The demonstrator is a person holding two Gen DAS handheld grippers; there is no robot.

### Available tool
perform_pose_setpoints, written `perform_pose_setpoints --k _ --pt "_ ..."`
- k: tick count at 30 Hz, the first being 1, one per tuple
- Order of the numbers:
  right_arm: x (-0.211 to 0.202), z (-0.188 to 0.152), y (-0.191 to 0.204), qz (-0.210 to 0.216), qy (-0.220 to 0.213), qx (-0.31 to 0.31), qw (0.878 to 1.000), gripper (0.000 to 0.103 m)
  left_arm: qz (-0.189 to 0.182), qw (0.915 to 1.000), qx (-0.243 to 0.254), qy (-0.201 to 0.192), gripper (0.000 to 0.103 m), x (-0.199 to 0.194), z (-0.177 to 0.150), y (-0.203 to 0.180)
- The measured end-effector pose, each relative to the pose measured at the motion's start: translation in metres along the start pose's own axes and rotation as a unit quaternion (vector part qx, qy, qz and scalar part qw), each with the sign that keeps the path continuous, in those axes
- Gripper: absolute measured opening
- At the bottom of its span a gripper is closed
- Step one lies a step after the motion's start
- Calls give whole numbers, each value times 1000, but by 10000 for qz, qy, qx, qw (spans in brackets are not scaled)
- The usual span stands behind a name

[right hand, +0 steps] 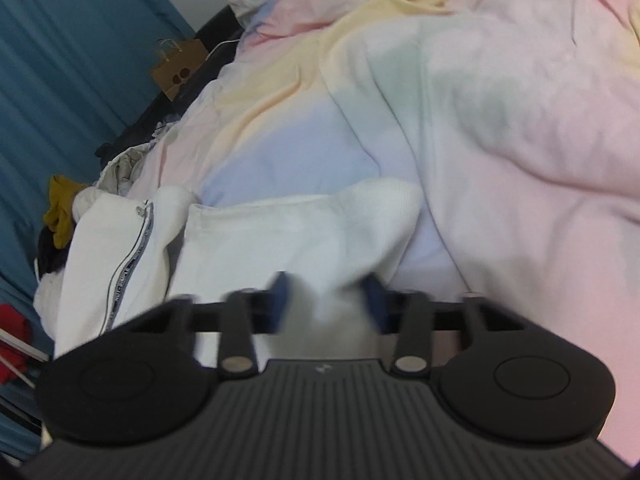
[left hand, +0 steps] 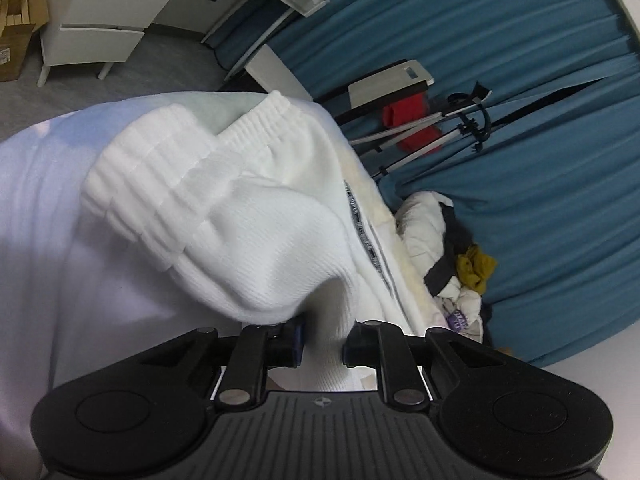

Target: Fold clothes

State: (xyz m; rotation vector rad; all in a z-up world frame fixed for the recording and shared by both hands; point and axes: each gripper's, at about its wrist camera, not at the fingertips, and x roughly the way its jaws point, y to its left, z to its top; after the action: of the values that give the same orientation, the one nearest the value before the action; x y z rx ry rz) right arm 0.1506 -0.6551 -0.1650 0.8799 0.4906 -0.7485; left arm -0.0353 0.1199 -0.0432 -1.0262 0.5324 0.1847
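A white knit zip jacket point(left hand: 260, 240) with ribbed cuffs point(left hand: 140, 188) and a grey-trimmed zipper point(left hand: 368, 240) hangs over a pastel bed sheet point(left hand: 36, 220). My left gripper point(left hand: 325, 342) is shut on a fold of its fabric close to the camera. In the right wrist view the same jacket point(right hand: 280, 232) lies spread on the sheet point(right hand: 500, 120), zipper point(right hand: 128, 264) to the left. My right gripper point(right hand: 327, 302) is shut on a bunched edge of it, and the view is motion-blurred. The cloth hides both fingertip pairs.
A heap of other clothes point(left hand: 448, 240) with a mustard piece point(left hand: 476, 268) lies at the bed's edge by blue curtains point(left hand: 520, 40). A tripod point(left hand: 440, 128) with a red cloth point(left hand: 408, 116), white drawers point(left hand: 100, 20) and a cardboard box point(left hand: 16, 20) stand beyond. A paper bag point(right hand: 180, 68) sits near the curtain.
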Motion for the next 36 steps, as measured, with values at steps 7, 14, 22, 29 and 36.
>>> perform_pose_setpoints --k 7,14,22,29,36 --pt "-27 15 12 77 -865 -282 9958 6 397 9983 -407 108 57 11 1 17" --pt "-34 18 10 94 -1023 -244 9944 6 679 9921 -1039 175 45 27 10 44" --pt "-44 20 2 196 -1129 91 9934 6 79 9942 -1056 -210 10 3 19 40" --pt "-76 33 -5 414 -1640 200 9854 5 -662 9929 -955 -266 10 -44 44 28" --pt "-70 43 -4 484 -1457 392 9874 5 -752 9928 -897 -265 10 -42 55 9"
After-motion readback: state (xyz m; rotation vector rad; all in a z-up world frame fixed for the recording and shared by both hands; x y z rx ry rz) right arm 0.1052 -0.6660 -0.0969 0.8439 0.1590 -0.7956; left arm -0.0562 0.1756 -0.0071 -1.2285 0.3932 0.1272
